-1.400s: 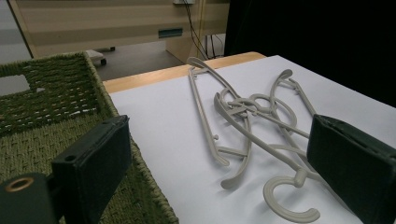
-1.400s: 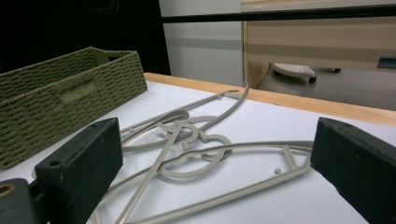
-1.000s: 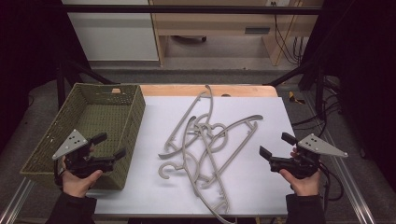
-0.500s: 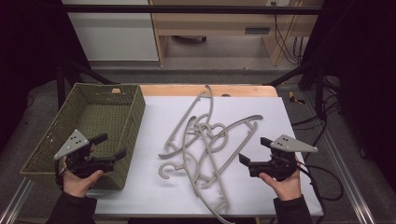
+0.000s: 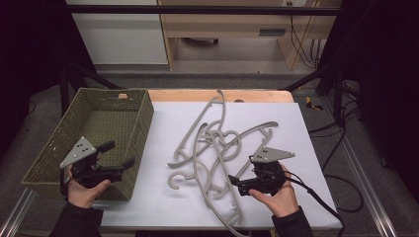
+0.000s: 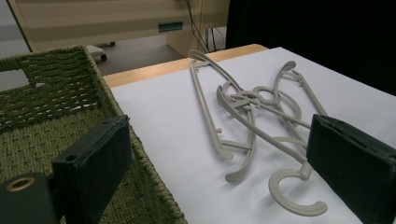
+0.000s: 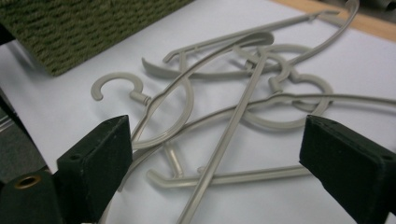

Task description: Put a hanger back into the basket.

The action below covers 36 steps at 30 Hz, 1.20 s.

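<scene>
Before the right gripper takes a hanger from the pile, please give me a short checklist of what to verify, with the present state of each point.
1. Right gripper open: ok, its jaws have just been closing a little, with nothing pressed between them.
2. Right gripper at the hangers: ok, it is at the pile's near right edge.
3. One hanger free to lift alone: not ok, the hangers lie tangled across each other.
4. Basket ready to receive: ok, nothing lies inside.
5. Left gripper out of the way: ok, open over the basket's near corner.
</scene>
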Available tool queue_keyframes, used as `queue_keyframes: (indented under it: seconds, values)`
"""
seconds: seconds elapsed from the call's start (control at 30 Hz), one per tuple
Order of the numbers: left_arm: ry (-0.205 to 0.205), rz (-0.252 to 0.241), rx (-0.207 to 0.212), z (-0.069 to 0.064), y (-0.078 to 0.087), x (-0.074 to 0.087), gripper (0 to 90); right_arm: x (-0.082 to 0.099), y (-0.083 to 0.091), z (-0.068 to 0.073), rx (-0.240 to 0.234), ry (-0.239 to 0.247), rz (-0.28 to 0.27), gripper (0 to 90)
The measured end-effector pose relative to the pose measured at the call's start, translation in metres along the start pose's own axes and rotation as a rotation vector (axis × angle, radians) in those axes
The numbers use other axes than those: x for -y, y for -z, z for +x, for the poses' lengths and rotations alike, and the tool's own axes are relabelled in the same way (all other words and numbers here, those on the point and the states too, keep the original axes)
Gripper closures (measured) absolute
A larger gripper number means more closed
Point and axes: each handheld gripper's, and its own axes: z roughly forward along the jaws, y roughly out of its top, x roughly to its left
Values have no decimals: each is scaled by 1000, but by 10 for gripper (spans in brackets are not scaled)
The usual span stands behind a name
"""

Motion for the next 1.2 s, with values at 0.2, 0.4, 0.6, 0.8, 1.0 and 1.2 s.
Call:
queue_keyframes:
  seconds: [0.2, 0.4, 0.6, 0.8, 1.0, 1.2]
  values:
    - [-4, 1, 0, -1, 1, 0, 66, -2, -11, 17, -35, 28, 108, 146]
    - [-6, 2, 0, -2, 0, 0, 68, 2, -21, 35, -69, 59, 220, 210]
    - [-5, 2, -2, -2, 1, 0, 69, 10, -36, 45, -126, 38, 278, 270]
    - [-5, 7, -2, -2, 0, 0, 70, 20, -53, 54, -177, 44, 316, 358]
    - [-5, 8, 0, -3, -1, 0, 72, 27, -63, 60, -201, 34, 372, 434]
    - [-13, 16, 2, -5, -2, 1, 72, 34, -69, 64, -221, 30, 424, 545]
